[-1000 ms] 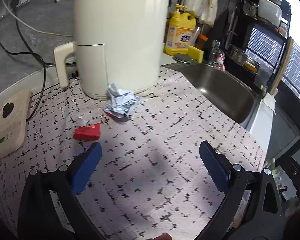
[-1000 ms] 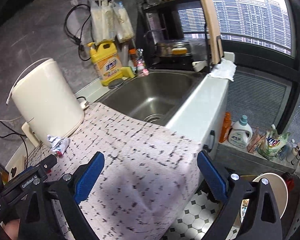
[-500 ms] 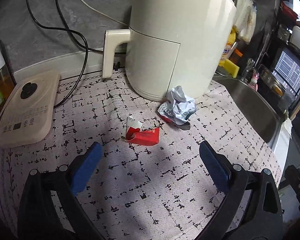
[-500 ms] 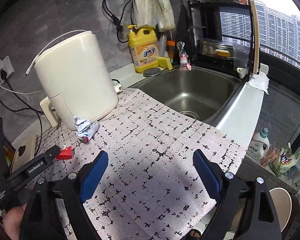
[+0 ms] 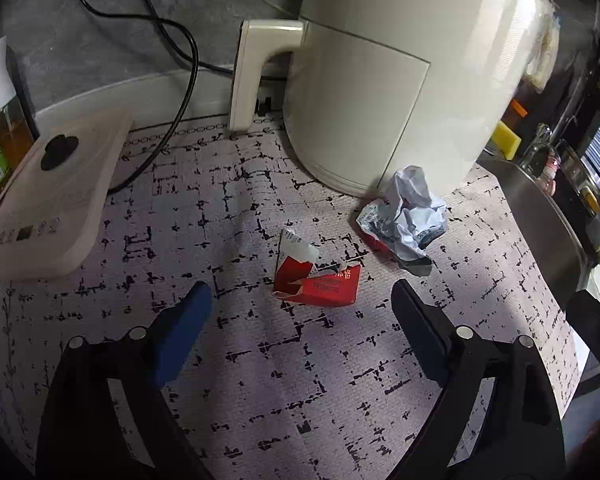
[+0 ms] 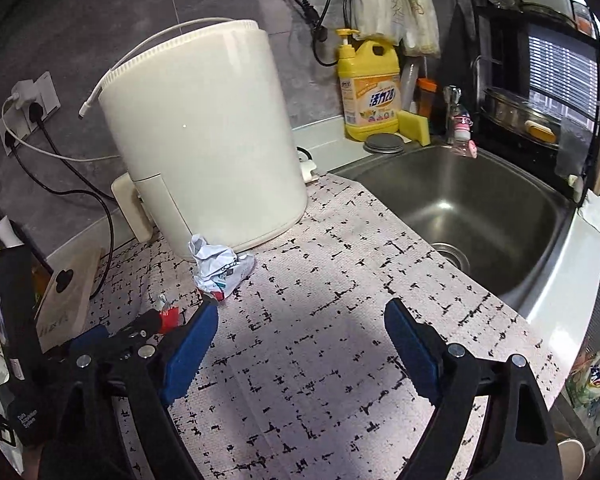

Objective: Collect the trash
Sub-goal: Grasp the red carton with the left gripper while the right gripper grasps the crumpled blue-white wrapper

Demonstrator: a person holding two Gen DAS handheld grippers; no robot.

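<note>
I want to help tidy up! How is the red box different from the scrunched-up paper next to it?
The red box is torn open but still boxy and lies flat; the crumpled wrapper is balled up, mostly white and stands taller. The box lies out on the patterned mat, right ahead of the open left gripper; the wrapper sits against the cream appliance. Both are trash nobody is holding.

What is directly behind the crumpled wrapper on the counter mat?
The cream air fryer stands right behind the crumpled wrapper, whose top hides part of the fryer's base. Whether they touch is unclear. Anything under the wrapper is covered.
</note>
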